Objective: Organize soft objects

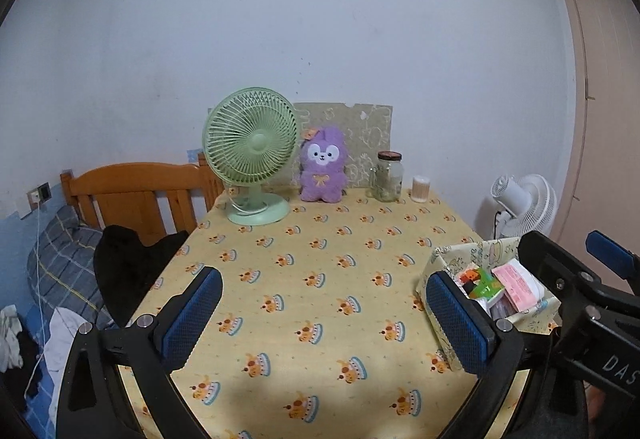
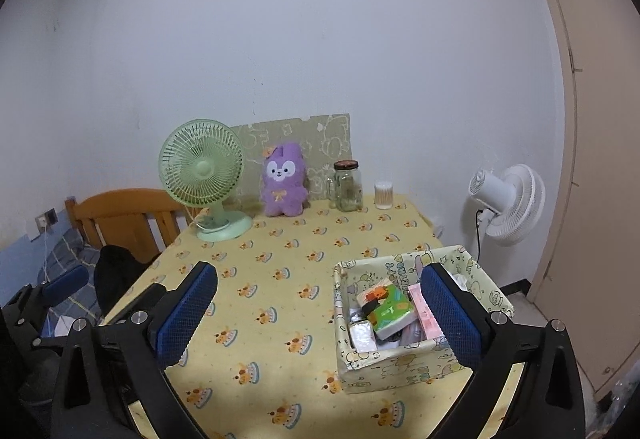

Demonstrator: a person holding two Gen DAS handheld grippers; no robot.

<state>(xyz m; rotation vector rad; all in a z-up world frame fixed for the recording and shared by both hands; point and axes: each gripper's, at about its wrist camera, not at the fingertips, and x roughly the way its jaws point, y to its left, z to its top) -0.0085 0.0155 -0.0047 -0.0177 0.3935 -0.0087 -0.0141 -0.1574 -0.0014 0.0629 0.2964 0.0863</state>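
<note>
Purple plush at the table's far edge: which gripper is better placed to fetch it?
Probably left. The plush sits nearly centred between the open left gripper fingers; from the right gripper it lies left of centre, and the box is nearer.

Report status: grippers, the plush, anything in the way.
Left gripper and right gripper: jaws open, empty. Purple plush upright at the table's far edge, between green fan and glass jar. Path clear.
</note>
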